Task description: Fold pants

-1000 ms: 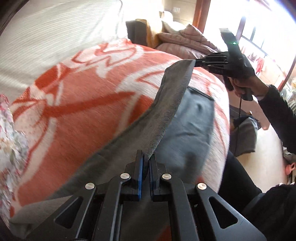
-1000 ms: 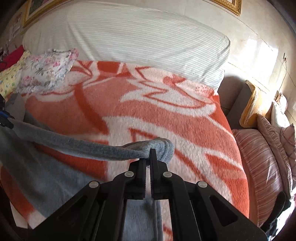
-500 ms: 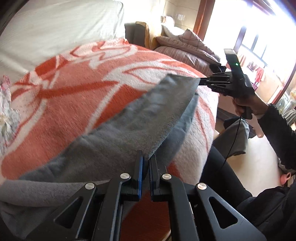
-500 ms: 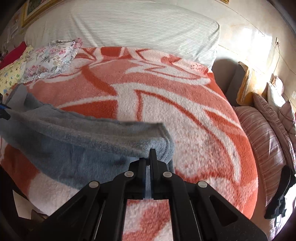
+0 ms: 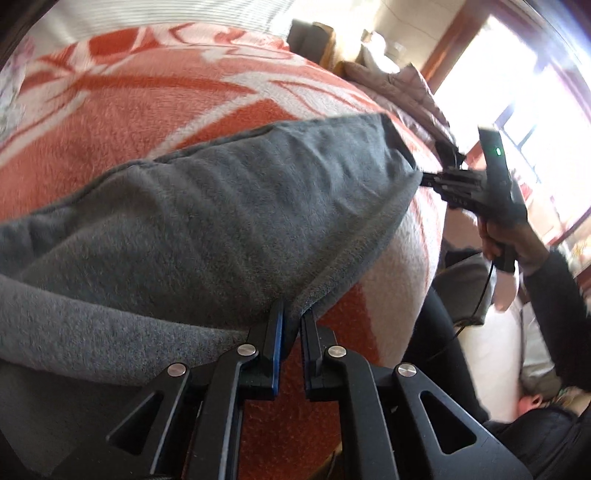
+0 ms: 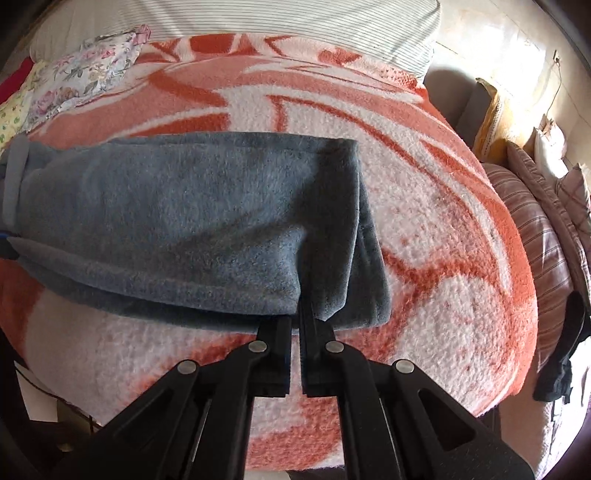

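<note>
In the left wrist view, the grey pants (image 5: 221, 206) are seen spread over an orange-and-white blanket (image 5: 129, 107), folded lengthwise into a long band that runs from the near left to the far right. The left gripper (image 5: 291, 325) is set at the band's near edge. Its jaws stand narrowly apart, and a fold of the fabric is caught between the blue-lined fingers (image 5: 276, 332). At the band's far end, the right gripper (image 5: 424, 179) is seen touching the corner of the cloth; whether it grips there cannot be told from this side. It is held by a hand (image 5: 506, 240) in a dark sleeve. Cushions (image 5: 399, 85) and a bright window (image 5: 517, 74) are seen beyond the bed.

In the right wrist view, the pants (image 6: 192, 221) are shown lying flat on the blanket (image 6: 424, 221), one layer stacked on another, with the upper layer's edge set slightly back from the lower one. The right gripper (image 6: 301, 321) is placed at the near right corner of the pants, its jaws a narrow slit apart, and the hem of the upper layer is pinched between them. A floral pillow (image 6: 85, 70) is seen at the far left and a striped pillow (image 6: 258, 18) along the head of the bed. Striped cushions (image 6: 535, 221) lie to the right.
</note>
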Motion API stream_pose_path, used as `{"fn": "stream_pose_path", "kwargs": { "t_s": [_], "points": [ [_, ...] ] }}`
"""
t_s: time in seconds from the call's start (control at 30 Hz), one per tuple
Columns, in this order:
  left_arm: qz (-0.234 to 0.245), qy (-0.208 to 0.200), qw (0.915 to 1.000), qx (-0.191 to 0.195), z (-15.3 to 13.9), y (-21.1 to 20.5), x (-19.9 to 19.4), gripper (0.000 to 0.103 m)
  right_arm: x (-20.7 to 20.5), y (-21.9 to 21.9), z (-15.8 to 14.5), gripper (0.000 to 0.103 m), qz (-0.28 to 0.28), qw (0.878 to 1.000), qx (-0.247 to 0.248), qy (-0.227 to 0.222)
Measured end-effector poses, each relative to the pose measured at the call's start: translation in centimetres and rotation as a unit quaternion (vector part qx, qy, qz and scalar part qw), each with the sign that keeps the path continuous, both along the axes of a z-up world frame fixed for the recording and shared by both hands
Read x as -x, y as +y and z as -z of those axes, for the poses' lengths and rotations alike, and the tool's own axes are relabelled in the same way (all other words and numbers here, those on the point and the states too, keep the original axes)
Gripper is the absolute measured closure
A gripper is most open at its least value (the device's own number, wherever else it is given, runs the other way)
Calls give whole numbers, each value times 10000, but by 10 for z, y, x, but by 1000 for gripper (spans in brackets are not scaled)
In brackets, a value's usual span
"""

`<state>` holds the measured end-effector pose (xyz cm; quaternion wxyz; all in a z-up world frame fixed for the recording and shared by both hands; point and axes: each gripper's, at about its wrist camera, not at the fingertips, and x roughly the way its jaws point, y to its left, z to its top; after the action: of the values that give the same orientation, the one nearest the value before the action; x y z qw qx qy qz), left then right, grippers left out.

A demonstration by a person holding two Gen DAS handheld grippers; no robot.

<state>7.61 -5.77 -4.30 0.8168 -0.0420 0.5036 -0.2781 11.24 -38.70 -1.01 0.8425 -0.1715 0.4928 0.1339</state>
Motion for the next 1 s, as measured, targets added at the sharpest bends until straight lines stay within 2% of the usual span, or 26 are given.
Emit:
{"fn": "stream_pose_path", "kwargs": {
  "t_s": [0.03,0.07,0.13,0.17,0.23,0.47,0.57,0.73,1.0],
  "points": [
    [-62,15,10000,63,-2,3,0,88,0,0,-3,86,22,10000,4,9],
    [-129,-5,9999,94,-5,7,2,79,1,1,-6,77,41,10000,2,39],
    [-271,-119,9995,139,-12,16,8,71,6,2,-15,32,97,9999,96,-57],
    [-350,-161,9991,166,-16,22,11,66,11,4,-22,28,95,9996,142,-215],
    [-565,-257,9977,254,-24,42,19,63,20,9,-32,27,-2,9992,81,-381],
    [-1478,-422,9877,283,-39,125,44,61,37,58,-51,27,-408,9967,-618,-318],
    [-1953,-462,9792,293,-42,169,56,60,41,94,-52,27,-742,9928,-907,-247],
    [-2771,-502,9590,302,-47,242,75,59,42,164,-48,27,-1277,9845,-1198,-66],
    [-3611,-715,9295,216,-64,330,93,51,48,264,-44,27,-1995,9675,-1543,199]
  ]
}}
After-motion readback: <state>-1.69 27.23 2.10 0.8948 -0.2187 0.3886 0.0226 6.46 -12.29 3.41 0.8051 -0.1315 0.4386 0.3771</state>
